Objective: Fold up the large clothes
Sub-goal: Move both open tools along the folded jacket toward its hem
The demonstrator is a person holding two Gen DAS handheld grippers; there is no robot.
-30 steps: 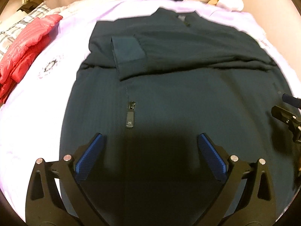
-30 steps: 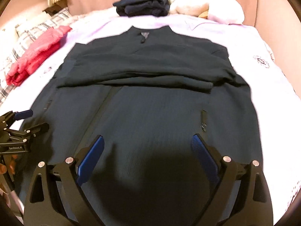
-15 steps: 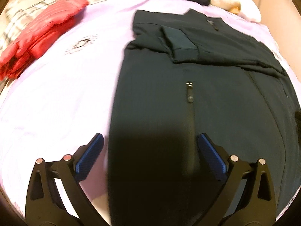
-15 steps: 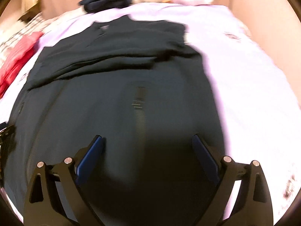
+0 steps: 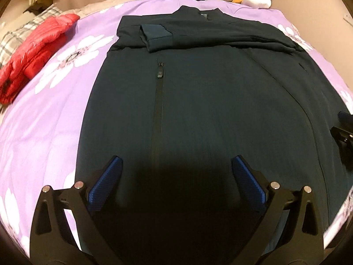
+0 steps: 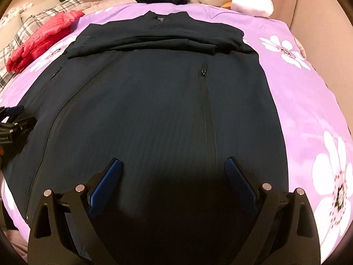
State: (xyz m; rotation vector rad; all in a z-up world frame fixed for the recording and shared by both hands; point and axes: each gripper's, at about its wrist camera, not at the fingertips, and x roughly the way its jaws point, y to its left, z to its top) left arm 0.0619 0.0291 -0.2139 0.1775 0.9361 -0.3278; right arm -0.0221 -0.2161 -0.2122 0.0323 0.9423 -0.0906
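Left tongs (image 5: pixel 176 174) and right tongs (image 6: pixel 173 173) both gape, empty, over the hem of the dark navy zip-front jacket (image 5: pixel 209 101), spread flat on the purple flowered bedspread (image 5: pixel 44 119), sleeves folded across. Best bite both hem corners evenly, then lift together.

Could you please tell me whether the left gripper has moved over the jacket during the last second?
Yes. The left gripper swung left, then partly back: the jacket's pocket zipper sits centre-left again.

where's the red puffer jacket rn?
The red puffer jacket lies at the far left in both wrist views, on the purple floral bedspread beside the plaid pillow, apart from the dark jacket spread mid-bed.
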